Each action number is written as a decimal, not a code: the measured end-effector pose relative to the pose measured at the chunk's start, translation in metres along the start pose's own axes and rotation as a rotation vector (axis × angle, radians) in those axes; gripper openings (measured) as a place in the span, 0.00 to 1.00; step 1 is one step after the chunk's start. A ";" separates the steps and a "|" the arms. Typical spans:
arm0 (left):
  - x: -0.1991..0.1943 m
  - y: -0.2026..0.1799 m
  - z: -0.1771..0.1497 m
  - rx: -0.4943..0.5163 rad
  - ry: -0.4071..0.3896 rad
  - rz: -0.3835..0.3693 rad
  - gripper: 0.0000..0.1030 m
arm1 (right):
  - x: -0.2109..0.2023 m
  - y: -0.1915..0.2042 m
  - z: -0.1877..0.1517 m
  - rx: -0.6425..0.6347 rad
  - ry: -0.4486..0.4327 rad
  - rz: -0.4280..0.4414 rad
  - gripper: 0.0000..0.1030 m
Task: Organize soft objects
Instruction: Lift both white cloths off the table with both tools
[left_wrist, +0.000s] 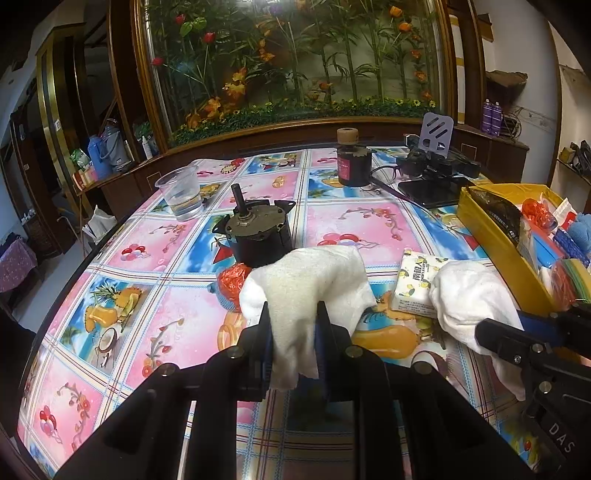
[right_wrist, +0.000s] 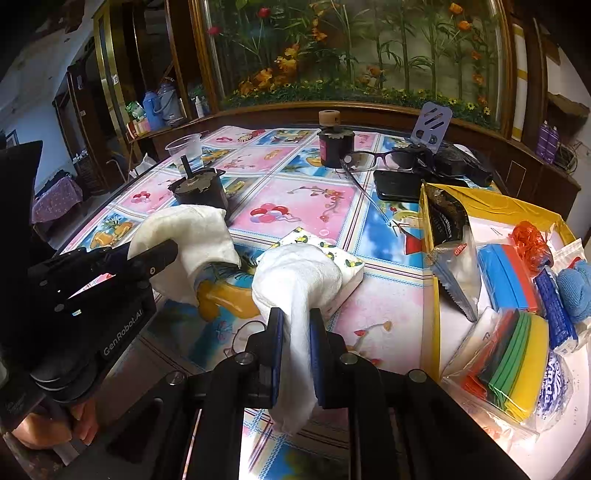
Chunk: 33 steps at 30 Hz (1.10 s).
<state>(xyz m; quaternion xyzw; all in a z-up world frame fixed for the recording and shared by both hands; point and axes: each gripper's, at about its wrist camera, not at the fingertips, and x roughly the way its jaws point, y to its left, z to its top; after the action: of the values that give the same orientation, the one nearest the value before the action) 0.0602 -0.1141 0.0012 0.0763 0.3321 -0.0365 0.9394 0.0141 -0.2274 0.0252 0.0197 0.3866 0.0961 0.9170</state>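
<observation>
Table (left_wrist: 147, 258): two gripped white cloths (left_wrist: 306, 280).

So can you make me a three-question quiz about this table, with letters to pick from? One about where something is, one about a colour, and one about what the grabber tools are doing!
1. Where is the clear plastic cup?
A. in the yellow box
B. standing on the table, behind the black motor
C. on the phone

2. What colour is the cloth in the left tool?
A. white
B. green
C. black

3. What is the right tool doing?
A. hanging open, holding nothing
B. pinching a white cloth
C. holding the glasses

Answers: B, the cup stands on the patterned table beyond the black motor. A, the white cloth bunches between its fingers. B, its blue pads squeeze another white cloth.
</observation>
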 end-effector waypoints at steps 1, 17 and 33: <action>0.000 0.000 0.000 0.003 0.001 0.001 0.18 | 0.001 0.000 0.000 0.000 0.002 -0.002 0.14; -0.001 -0.001 -0.001 0.014 -0.005 0.013 0.18 | 0.000 0.001 0.000 0.006 0.004 0.007 0.14; -0.007 0.003 0.001 0.000 -0.045 0.009 0.18 | -0.005 -0.001 0.001 0.024 -0.015 0.017 0.14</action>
<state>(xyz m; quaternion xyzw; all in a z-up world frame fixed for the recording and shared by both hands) 0.0558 -0.1109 0.0068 0.0770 0.3106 -0.0341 0.9468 0.0115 -0.2292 0.0293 0.0346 0.3809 0.0989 0.9186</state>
